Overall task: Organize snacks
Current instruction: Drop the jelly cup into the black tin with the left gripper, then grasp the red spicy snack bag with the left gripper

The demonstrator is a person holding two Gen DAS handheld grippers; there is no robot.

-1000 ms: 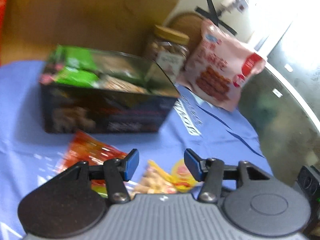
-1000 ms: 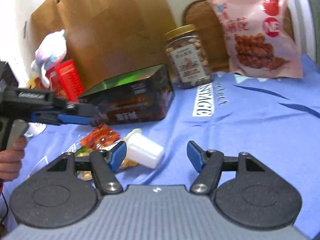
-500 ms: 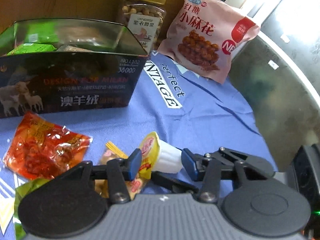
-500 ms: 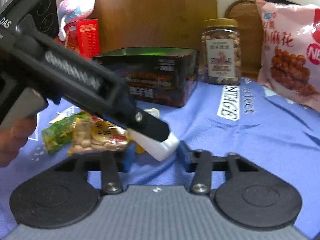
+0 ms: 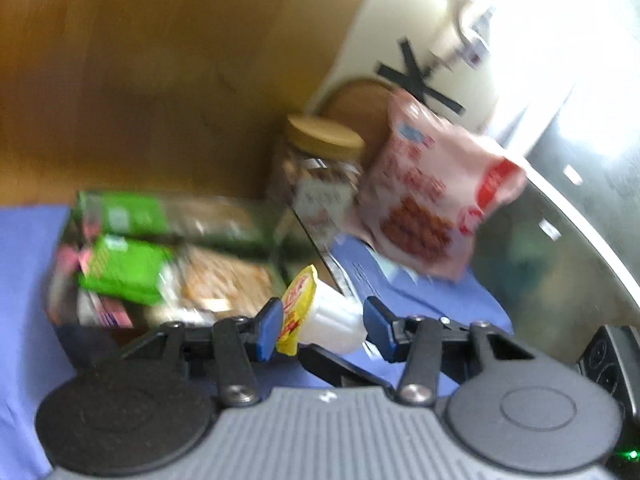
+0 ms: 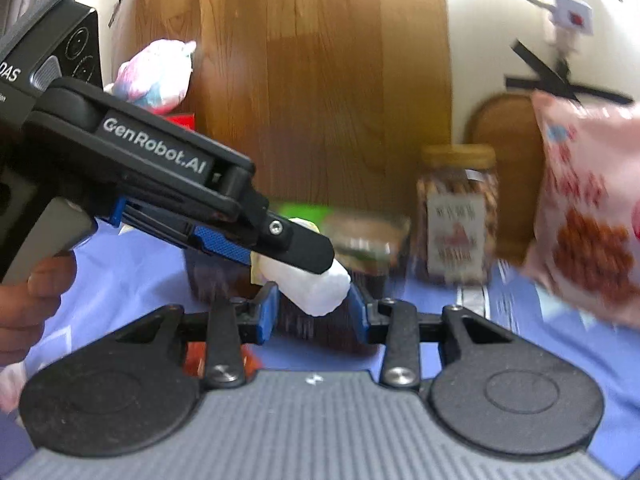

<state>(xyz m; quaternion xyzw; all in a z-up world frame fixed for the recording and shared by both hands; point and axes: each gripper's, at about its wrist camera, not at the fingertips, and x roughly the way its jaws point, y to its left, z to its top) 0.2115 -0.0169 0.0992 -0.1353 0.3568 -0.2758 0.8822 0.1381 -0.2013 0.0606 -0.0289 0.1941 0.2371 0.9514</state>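
A small white jelly cup (image 5: pixel 328 316) with a yellow foil lid is held between both grippers, lifted off the cloth. My left gripper (image 5: pixel 320 326) is shut on the jelly cup, lid against the left pad. My right gripper (image 6: pixel 314 312) is shut on the jelly cup (image 6: pixel 316 284) too, from the other side. The left gripper's finger (image 6: pixel 296 246) crosses the right wrist view over the cup. Behind it stands the dark open box (image 5: pixel 72 332) holding green packets (image 5: pixel 124 268) and other snacks.
A nut jar (image 5: pixel 316 184) with a tan lid and a pink snack bag (image 5: pixel 432 204) stand at the back by a wooden board. Blue cloth (image 5: pixel 24 280) covers the table. A red packet (image 6: pixel 192 360) lies below the right gripper. A dark metal rim (image 5: pixel 560 260) curves at the right.
Both grippers have risen with the jelly cup off the cloth and moved toward the box. The views now look higher, and the loose packets have dropped out of the left view.
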